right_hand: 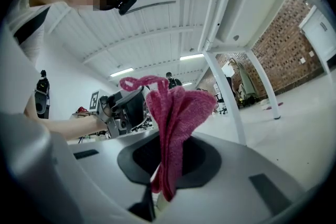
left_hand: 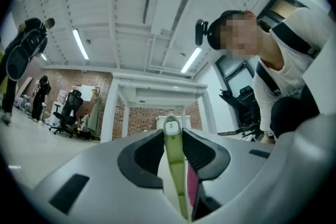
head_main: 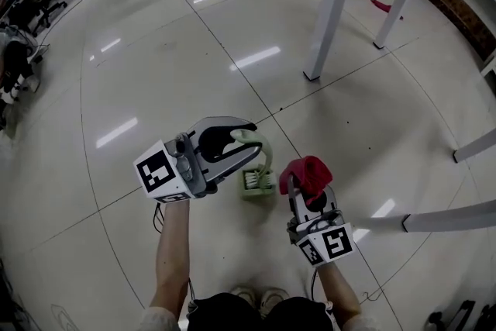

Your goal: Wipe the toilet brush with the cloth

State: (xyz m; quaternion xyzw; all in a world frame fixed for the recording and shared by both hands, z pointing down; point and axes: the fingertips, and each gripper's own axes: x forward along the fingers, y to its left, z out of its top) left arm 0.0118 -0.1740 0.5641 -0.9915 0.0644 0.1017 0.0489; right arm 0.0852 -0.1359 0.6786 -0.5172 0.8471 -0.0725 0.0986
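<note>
Toilet brush (head_main: pixel 258 181) hangs head-down above the floor (head_main: pixel 194 50); the left gripper (head_main: pixel 246 142) has its jaws clamped on the pale green handle. Just beside it, the right gripper (head_main: pixel 311 198) pinches a bunched red cloth (head_main: pixel 307 173); both forearms reach forward, the grippers roughly level.

Clamps green toilet brush (head_main: pixel 258 182) between left gripper (head_main: pixel 249 142) jaws, head hanging below them; pinches red cloth (head_main: pixel 308 173) between right gripper (head_main: pixel 308 196) jaws.
</note>
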